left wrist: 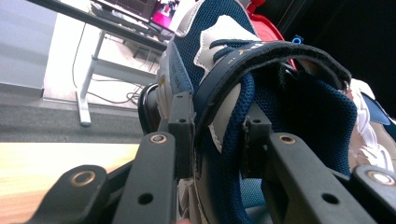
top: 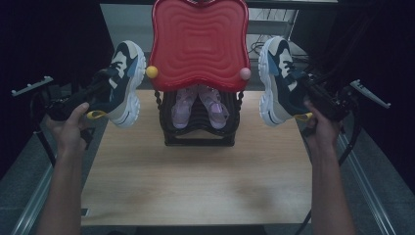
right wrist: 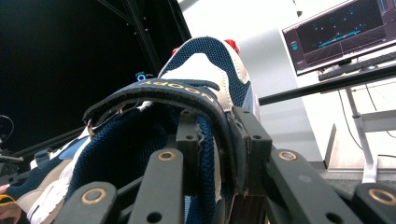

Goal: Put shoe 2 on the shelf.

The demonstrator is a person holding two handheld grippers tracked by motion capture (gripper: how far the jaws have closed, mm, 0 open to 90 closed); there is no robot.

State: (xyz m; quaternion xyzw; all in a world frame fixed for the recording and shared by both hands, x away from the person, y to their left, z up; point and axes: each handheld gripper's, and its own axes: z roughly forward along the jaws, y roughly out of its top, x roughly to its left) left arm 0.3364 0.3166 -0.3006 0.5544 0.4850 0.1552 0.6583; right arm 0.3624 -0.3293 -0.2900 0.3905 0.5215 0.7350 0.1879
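Left gripper (top: 100,90): clamped on the collar of the left sneaker (top: 125,81), shoe carried in the air off the left edge of the wooden table (top: 195,181), sole turned toward the red tray (top: 198,41) (one jaw inside the opening, one outside, per the left gripper view). Right gripper (top: 306,85): pinched likewise on the collar of the right sneaker (top: 276,78), shoe raised beside the tray's right edge, sole inward. Between both: black rack (top: 198,132) on the table, holding pink sandals (top: 198,105) under the tray.

red tray (top: 198,44) and black rack (top: 199,122) block mid-table; front tabletop (top: 195,186) lies open.
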